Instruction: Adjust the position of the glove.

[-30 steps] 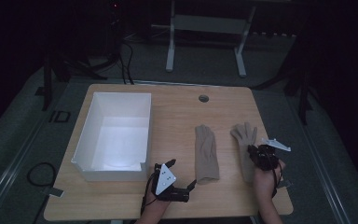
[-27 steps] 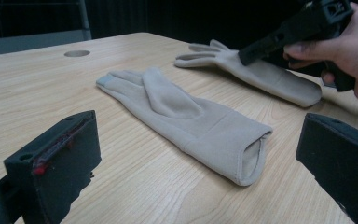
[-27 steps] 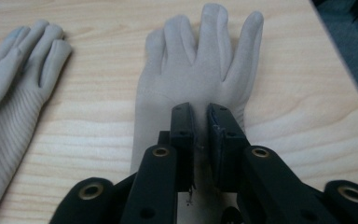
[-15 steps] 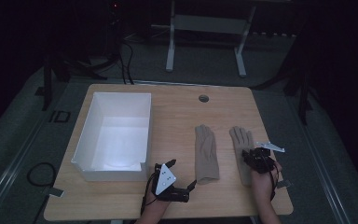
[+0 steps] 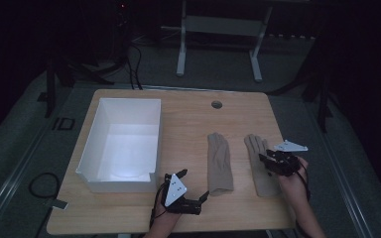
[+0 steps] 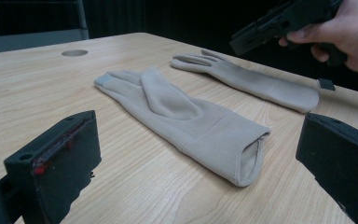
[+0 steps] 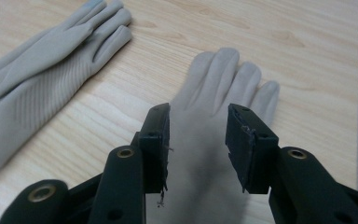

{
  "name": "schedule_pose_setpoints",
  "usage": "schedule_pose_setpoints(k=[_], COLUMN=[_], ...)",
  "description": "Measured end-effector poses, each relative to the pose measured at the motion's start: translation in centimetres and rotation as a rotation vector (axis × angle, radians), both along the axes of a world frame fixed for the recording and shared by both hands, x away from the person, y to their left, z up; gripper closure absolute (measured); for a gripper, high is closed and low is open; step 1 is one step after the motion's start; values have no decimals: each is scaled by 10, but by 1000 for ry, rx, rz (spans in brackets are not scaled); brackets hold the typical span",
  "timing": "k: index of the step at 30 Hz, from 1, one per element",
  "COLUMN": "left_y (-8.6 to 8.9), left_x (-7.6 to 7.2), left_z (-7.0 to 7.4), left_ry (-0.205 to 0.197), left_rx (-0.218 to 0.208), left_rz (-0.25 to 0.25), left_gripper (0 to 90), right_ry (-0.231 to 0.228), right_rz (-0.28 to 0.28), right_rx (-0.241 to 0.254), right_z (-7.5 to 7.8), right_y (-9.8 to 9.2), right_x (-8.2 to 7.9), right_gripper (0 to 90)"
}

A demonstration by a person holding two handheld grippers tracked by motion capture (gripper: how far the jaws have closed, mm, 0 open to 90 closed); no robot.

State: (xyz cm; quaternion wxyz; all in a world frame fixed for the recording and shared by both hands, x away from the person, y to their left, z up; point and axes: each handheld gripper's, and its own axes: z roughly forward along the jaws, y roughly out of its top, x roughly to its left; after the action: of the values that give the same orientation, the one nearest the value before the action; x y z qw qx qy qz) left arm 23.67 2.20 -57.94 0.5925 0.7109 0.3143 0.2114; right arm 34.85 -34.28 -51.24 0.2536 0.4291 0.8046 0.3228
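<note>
Right hand-held gripper poised above right glove, jaws just opened partway, nothing gripped, left hand-held gripper held wide open beside left glove, both gloves laid flat on worktop

In the right gripper view the right glove lies half hidden: the gripper covers its palm and the bottom edge cuts off its cuff. The left glove runs off the left edge. In the left gripper view the right hand is cropped at the corner.
</note>
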Motion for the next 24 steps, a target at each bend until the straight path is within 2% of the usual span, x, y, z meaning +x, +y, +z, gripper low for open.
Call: schedule_pose_setpoints(k=[2,4,8,10,12,14,17,20,24], left_y=[0,0,0,0,0,0,0,0,-1], left_x=[0,0,0,0,0,0,0,0,0], left_z=[0,0,0,0,0,0,0,0,0], left_ry=[-3,-2,-1,-2,2,3,0,-3,-4], left_rx=[3,2,-2,-1,-4,-6,-4,-4,-2], left_rz=[0,1,-4,-4,-2,0,-2,-5,-6], left_gripper=[1,1,1,1,1,1,1,1,1], right_ry=[23,10,34,37,45,57,61,48,44], right_rz=[34,66,129,137,147,168,185,195,182], right_rx=[14,10,-18,-36,-71,-26,14,-2,12], right_z=[7,14,20,20,15,7,-3,-11,-19], right_y=[-7,-13,-19,-19,-19,-21,-23,-22,-22], right_x=[3,3,6,5,4,3,2,1,4], right_gripper=[586,570,544,532,513,503,511,535,533])
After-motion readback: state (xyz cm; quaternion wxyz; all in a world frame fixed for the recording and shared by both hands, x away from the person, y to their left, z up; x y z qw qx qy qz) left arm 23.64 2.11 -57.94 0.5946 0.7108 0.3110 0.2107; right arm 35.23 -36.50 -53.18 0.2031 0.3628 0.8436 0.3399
